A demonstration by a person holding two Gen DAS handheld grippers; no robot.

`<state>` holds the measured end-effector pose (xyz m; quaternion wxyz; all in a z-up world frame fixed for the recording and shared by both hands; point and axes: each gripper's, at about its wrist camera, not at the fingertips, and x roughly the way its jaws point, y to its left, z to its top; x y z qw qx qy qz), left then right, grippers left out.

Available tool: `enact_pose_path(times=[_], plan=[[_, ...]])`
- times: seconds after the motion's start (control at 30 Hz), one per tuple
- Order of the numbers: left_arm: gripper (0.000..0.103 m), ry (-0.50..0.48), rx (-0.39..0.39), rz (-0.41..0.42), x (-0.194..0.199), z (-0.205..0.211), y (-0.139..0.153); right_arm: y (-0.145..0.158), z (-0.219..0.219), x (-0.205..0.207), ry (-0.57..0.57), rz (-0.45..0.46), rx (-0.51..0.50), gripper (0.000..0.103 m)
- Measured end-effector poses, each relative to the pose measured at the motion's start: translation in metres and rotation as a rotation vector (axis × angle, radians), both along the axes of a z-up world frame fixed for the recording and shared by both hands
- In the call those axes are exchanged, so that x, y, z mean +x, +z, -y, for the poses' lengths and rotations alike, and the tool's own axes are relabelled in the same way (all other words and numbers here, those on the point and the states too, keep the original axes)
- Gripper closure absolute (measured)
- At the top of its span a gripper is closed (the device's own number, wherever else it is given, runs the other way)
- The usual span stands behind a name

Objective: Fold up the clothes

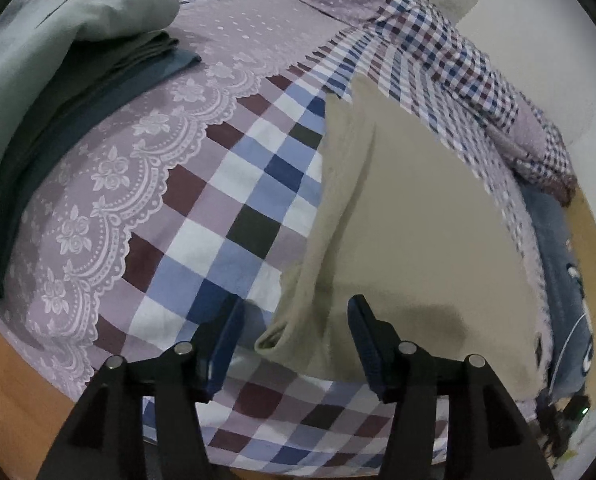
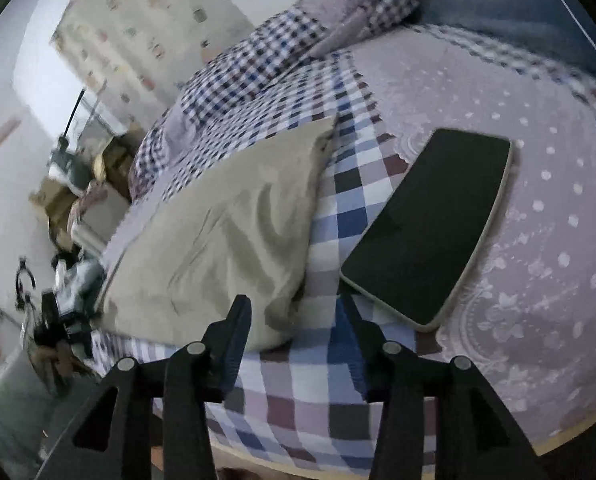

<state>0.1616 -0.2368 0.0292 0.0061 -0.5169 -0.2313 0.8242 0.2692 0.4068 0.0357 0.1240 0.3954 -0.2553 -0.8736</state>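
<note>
A beige folded garment (image 1: pixel 409 232) lies flat on the checked bedsheet (image 1: pixel 234 216). Its near left corner (image 1: pixel 282 332) sits between the wide-apart fingers of my left gripper (image 1: pixel 296 312), which is open and holds nothing. In the right wrist view the same beige garment (image 2: pixel 226 232) lies left of centre. Its near right corner reaches between the fingers of my right gripper (image 2: pixel 298 312), which is open too. Neither gripper has cloth pinched.
A stack of folded grey-green and dark clothes (image 1: pixel 50 92) lies at the left on the lilac lace-patterned cover. A black phone (image 2: pixel 429 224) lies screen-up right of the garment. A bunched checked duvet (image 1: pixel 457 60) and a blue pillow (image 1: pixel 553 264) lie beyond. Clutter stands on the floor at left (image 2: pixel 58 280).
</note>
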Motion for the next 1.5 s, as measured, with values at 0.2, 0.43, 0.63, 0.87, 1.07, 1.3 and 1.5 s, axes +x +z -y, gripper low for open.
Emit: enact_pose_path(times=[0.2,0.43,0.63,0.87,1.07,1.3,1.5], plan=[[0.096,0.018,-0.022,-0.042,0.002,0.001,0.006,-0.006,0.021,-0.008,-0.007,0.082,0.129,0.1],[0.096,0.093,0.087,-0.066,0.006,0.022,0.006,0.002,0.014,0.017,-0.061,0.118,0.112,0.099],[0.067,0.18,0.16,-0.102,0.012,0.041,0.015,0.019,-0.004,0.022,-0.187,0.141,0.181,0.092],[0.042,0.229,0.194,-0.264,0.007,0.062,0.043,0.033,0.007,-0.011,-0.171,0.064,0.216,0.065],[0.036,0.115,0.093,-0.312,-0.059,0.056,0.06,0.051,0.019,-0.068,-0.12,0.023,0.239,0.057],[0.036,-0.069,-0.047,-0.219,-0.175,0.009,0.023,0.065,0.031,-0.165,-0.077,-0.032,0.243,0.053],[0.036,-0.109,-0.138,-0.135,-0.257,-0.007,-0.009,0.054,0.013,-0.259,-0.076,-0.012,0.225,0.052]])
